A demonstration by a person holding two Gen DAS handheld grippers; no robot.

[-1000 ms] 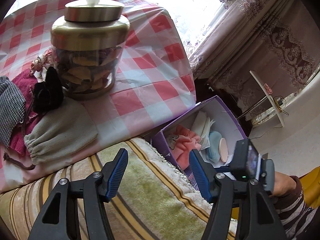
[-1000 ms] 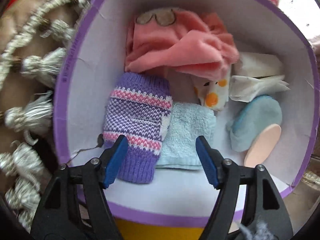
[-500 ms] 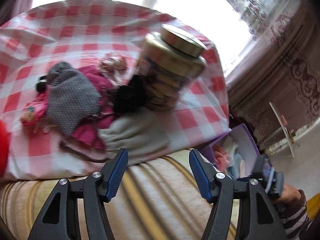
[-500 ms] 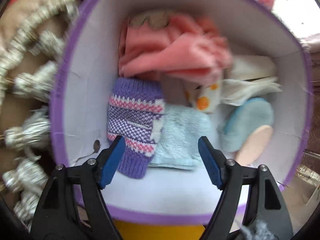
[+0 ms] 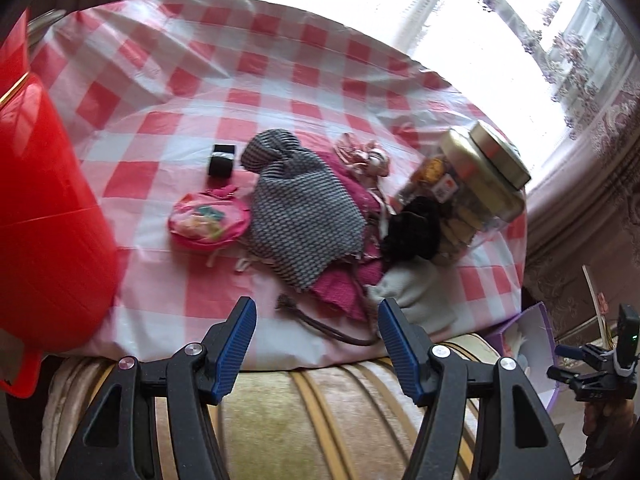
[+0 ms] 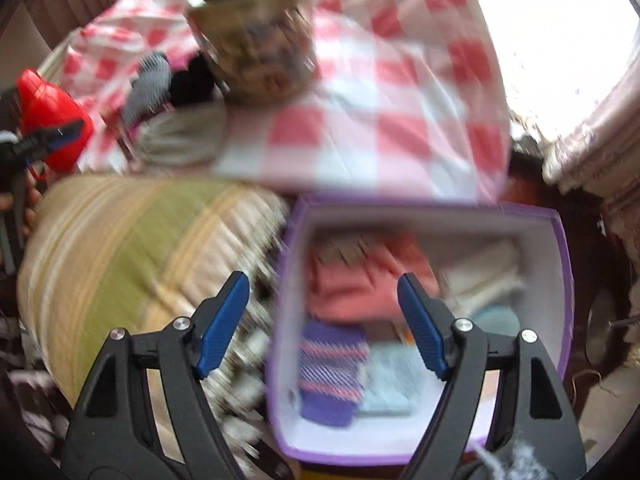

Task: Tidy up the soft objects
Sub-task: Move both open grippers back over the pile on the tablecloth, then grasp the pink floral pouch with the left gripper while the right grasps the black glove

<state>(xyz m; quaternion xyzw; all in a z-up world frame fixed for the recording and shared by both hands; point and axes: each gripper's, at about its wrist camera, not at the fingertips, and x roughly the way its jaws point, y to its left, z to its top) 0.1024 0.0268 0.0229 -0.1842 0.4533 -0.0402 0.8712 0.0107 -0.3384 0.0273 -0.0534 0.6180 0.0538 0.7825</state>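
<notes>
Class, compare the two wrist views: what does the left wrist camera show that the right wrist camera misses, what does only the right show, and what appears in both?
Only the left wrist view shows the round pink pouch, the small black box and the brown drawstring cord.

Only the right wrist view shows the purple box's contents: the purple striped knit, the coral cloth and the light blue cloth.

Both show the gold-lidded jar, the checked tablecloth, the houndstooth pouch and the purple box.
</notes>
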